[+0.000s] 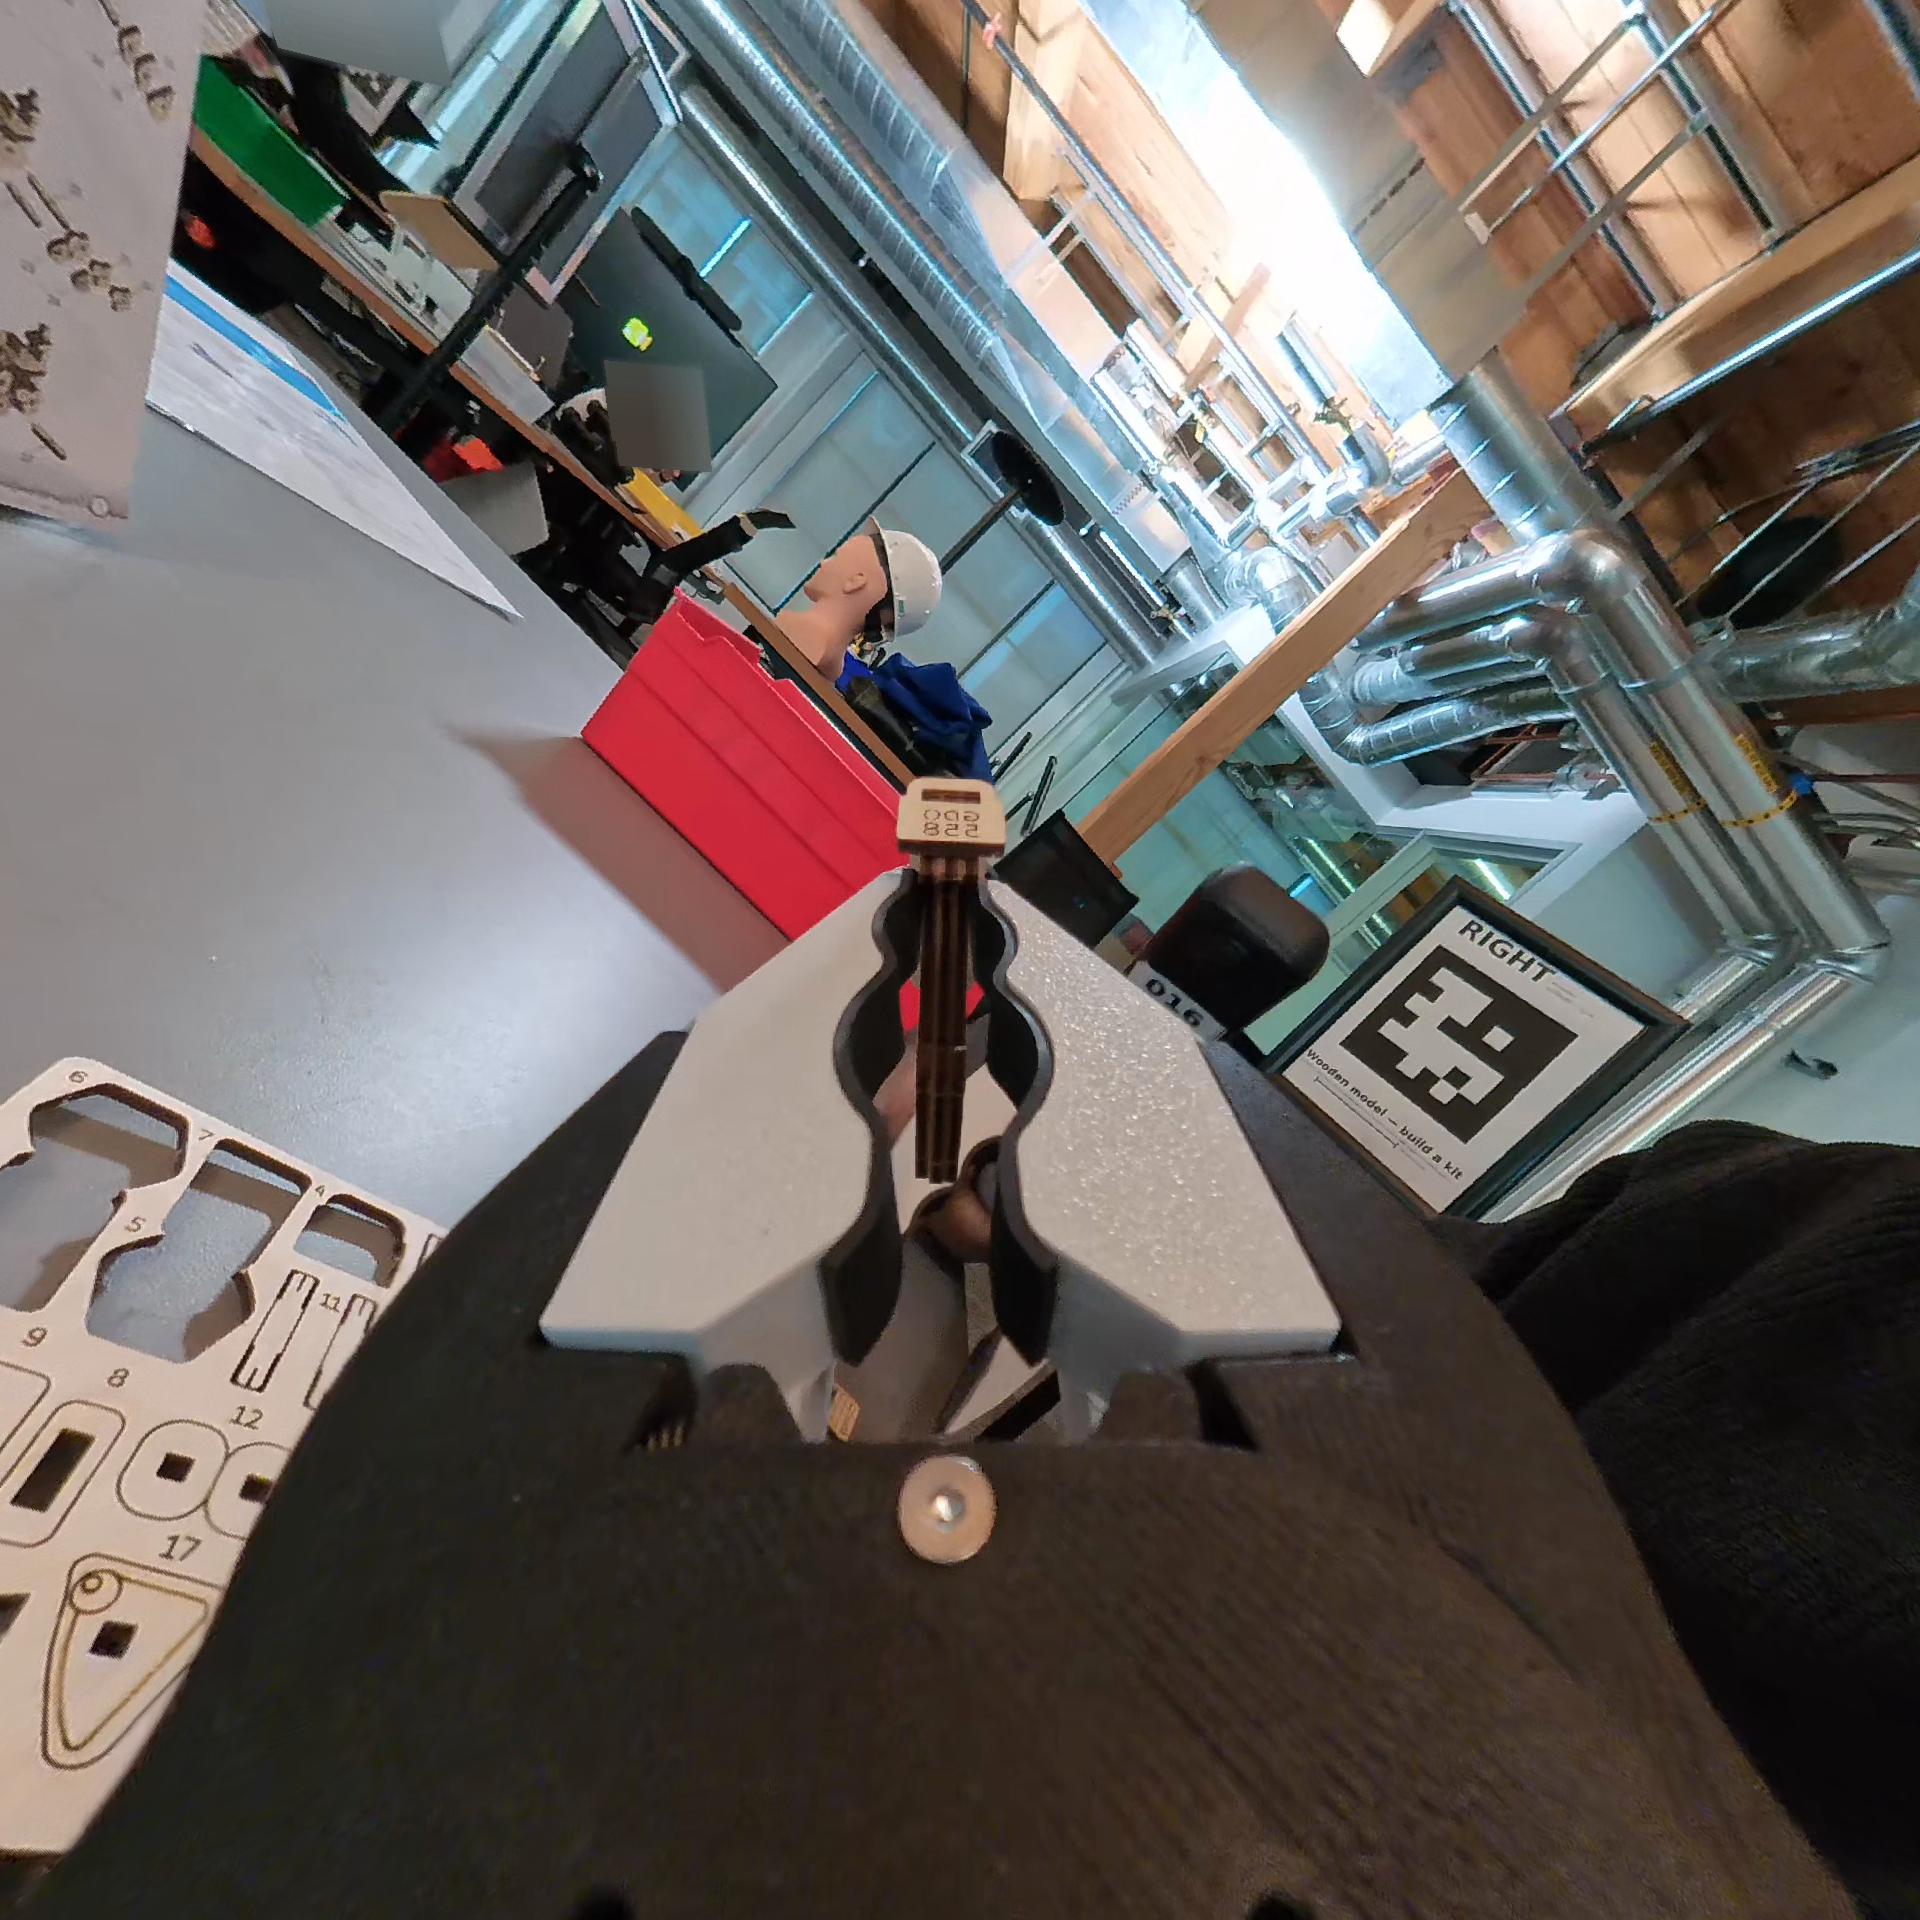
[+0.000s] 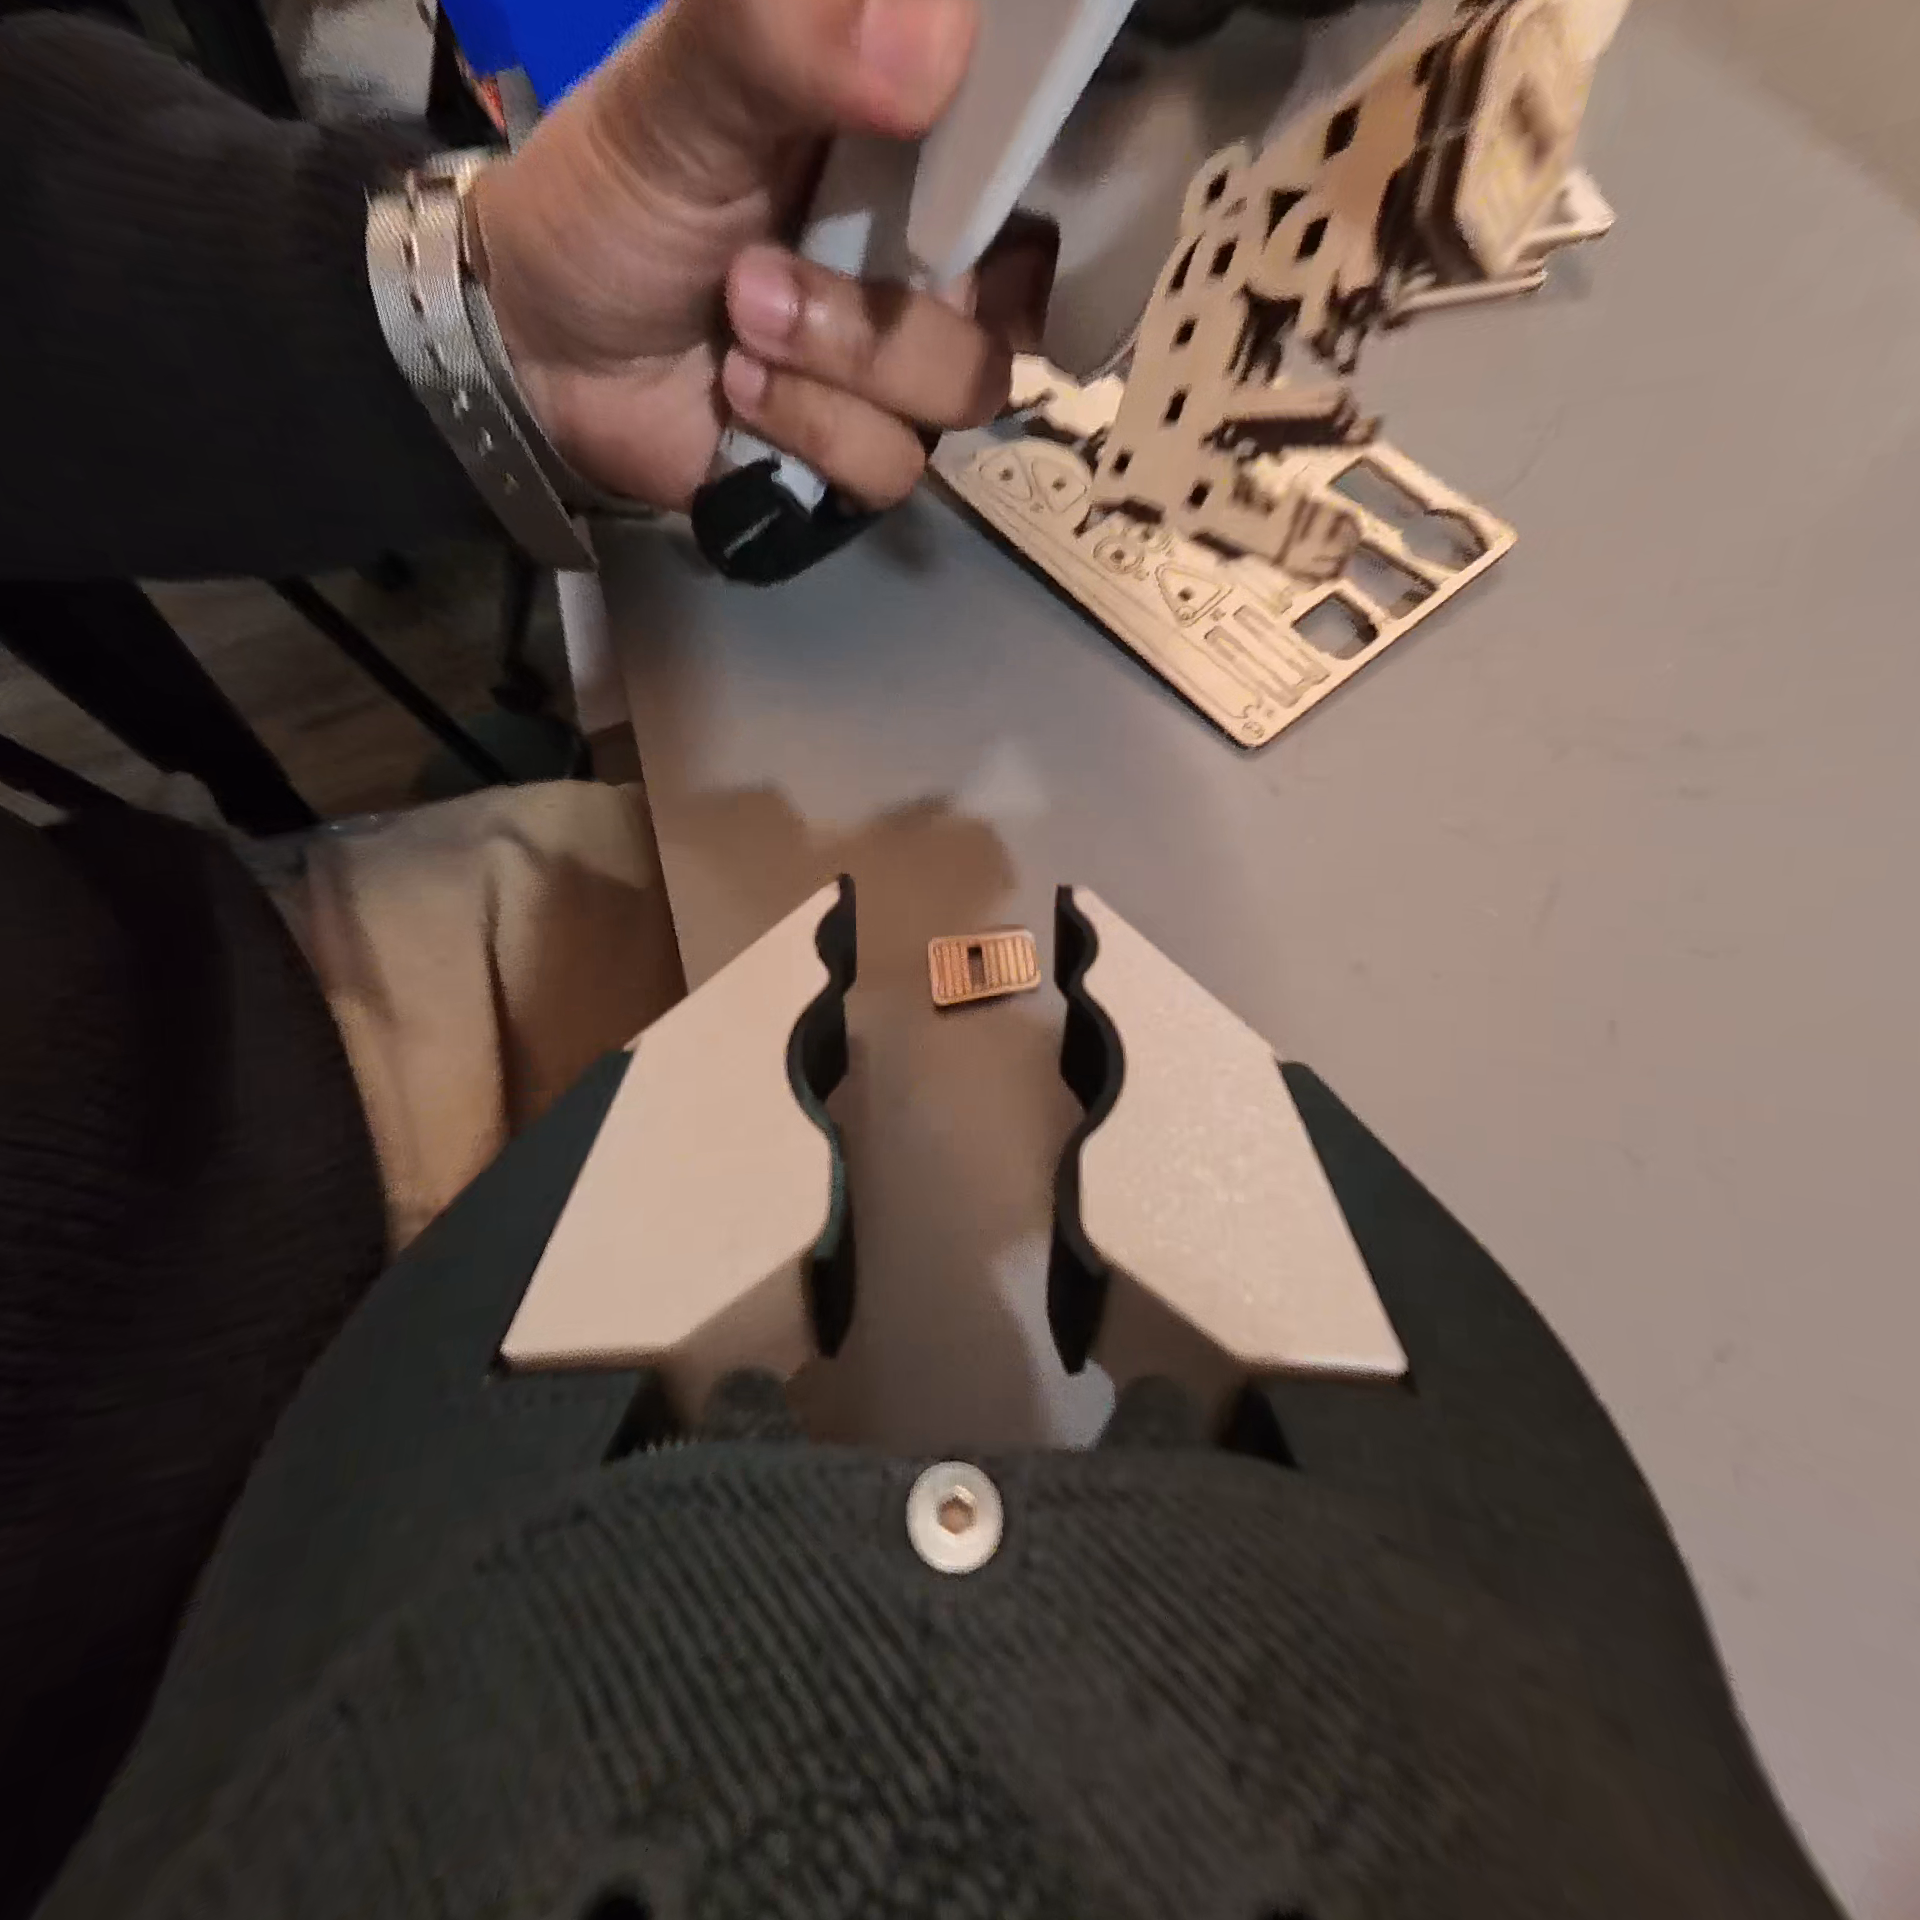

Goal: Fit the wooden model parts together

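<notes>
Grey table [image 2: 1558, 1039]; engraved wooden tile [image 2: 982, 968]; numbered part sheet [image 1: 114, 1455].

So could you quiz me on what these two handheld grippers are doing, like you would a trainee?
1. True or false: the left gripper is empty.
2. What lies between the right gripper fingertips? A) small wooden plate B) a screw C) a coin
3. Fill in: the right gripper is ____ (open/shut).

Key: 1 false, it is shut on a wooden part stack; 2 A, flat on the table; 3 open.
</notes>
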A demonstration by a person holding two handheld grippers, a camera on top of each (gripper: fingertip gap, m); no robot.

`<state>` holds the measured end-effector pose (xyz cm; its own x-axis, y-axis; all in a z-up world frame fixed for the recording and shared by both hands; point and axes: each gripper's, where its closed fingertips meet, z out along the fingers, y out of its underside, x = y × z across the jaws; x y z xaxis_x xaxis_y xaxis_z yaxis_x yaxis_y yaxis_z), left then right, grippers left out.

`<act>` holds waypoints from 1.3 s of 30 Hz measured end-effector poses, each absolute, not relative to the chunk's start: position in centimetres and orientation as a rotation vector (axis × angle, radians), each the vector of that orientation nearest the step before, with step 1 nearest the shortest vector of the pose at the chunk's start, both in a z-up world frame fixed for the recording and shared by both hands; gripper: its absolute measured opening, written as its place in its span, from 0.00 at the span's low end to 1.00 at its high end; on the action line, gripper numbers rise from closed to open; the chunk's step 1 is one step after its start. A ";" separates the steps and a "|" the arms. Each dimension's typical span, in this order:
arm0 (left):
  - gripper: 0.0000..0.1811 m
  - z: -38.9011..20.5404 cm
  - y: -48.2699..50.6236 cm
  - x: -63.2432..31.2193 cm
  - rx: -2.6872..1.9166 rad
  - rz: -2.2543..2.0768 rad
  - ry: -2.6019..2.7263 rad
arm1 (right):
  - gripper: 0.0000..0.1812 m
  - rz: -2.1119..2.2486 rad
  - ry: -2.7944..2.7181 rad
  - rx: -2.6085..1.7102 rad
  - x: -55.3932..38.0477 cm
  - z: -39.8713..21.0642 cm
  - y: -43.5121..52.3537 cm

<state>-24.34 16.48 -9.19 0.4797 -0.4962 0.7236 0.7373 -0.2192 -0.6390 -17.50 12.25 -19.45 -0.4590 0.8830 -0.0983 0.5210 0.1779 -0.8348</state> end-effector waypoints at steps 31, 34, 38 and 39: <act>0.04 -9.1 16.9 -24.3 -1.356 -1.201 -0.247 | 0.15 1.167 -2.232 -1.372 -14.3 -21.5 14.6; 0.04 -9.1 17.1 -24.0 -1.356 -1.215 -0.243 | 0.09 1.047 -2.234 -1.285 -14.4 -21.7 14.7; 0.04 -9.1 17.4 -23.6 -1.364 -1.224 -0.230 | 0.10 0.990 -2.228 -1.265 -14.0 -21.8 15.2; 0.04 -9.1 17.5 -23.5 -1.366 -1.227 -0.228 | 0.13 1.001 -2.224 -1.274 -13.9 -21.8 15.2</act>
<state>-23.50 17.47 -9.09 0.4197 -0.5218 0.7427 0.7534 -0.2560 -0.6057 -13.94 15.24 -21.78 -0.5125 0.8586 -0.0169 0.5818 0.3327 -0.7422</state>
